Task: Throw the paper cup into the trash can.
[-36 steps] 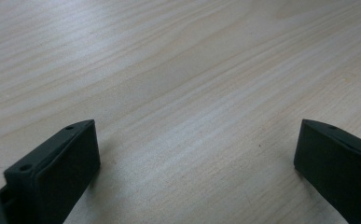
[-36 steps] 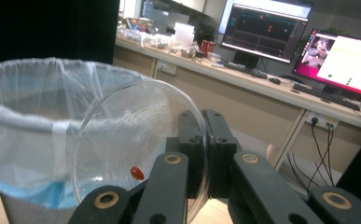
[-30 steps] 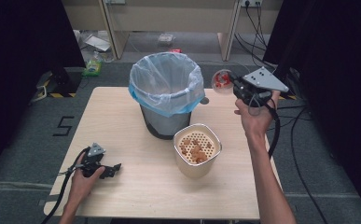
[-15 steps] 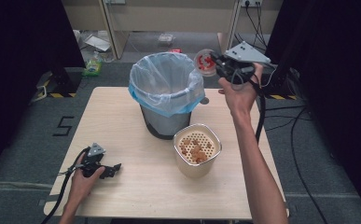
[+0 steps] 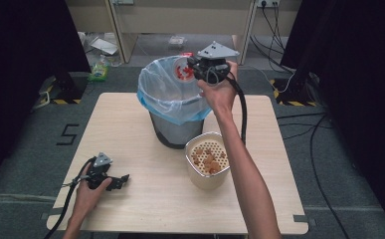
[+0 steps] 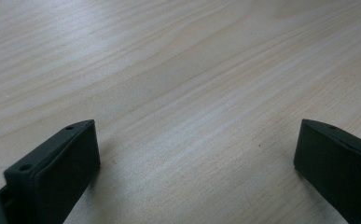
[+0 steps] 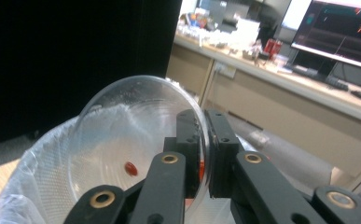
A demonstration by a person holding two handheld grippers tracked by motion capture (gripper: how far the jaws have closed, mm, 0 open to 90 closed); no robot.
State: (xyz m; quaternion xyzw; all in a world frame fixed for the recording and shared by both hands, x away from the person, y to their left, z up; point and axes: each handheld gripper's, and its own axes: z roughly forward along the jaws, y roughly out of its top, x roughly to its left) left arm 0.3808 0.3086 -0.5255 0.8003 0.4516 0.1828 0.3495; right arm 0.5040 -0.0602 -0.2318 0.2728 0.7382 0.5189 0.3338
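The clear bowl, pinched tight at its rim by the right hand-held gripper and tipped over the far side of the bin, should go a bit steeper so the red bits slide in.

A large dark numeral "5" is marked on the grey floor just left of the table. The monitor in the right gripper view carries lines too blurred to read.
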